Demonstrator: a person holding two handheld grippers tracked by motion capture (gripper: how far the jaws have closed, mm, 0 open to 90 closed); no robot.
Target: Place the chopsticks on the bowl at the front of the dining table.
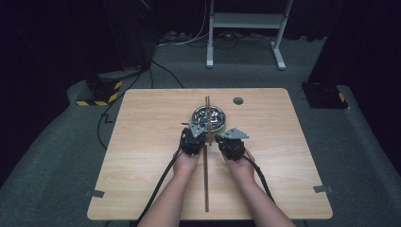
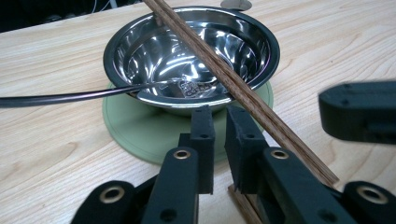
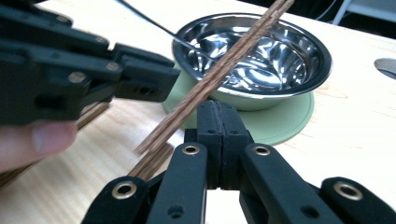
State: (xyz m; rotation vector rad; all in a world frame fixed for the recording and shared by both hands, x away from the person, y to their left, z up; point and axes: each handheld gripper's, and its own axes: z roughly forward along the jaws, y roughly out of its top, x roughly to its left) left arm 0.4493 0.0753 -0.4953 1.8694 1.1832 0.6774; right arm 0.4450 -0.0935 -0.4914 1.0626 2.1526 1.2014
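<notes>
A steel bowl (image 1: 208, 116) sits on a round green mat (image 2: 140, 135) in the middle of the table. One pair of wooden chopsticks (image 2: 224, 77) leans across the bowl's rim, its near end raised. A second pair (image 1: 206, 184) lies flat on the table, pointing toward the person. Left of the sticks, my left gripper (image 2: 220, 116) faces the bowl, jaws a narrow gap apart and holding nothing. On their right, my right gripper (image 3: 218, 109) has its jaws pressed together on nothing, just short of the mat. A thin dark-handled utensil (image 2: 70, 98) rests in the bowl.
The wooden table (image 1: 142, 142) has a round grey cap (image 1: 238, 100) behind the bowl. Cables trail from both grippers toward the near edge. A white stand (image 1: 246, 28) and floor cables lie beyond the table.
</notes>
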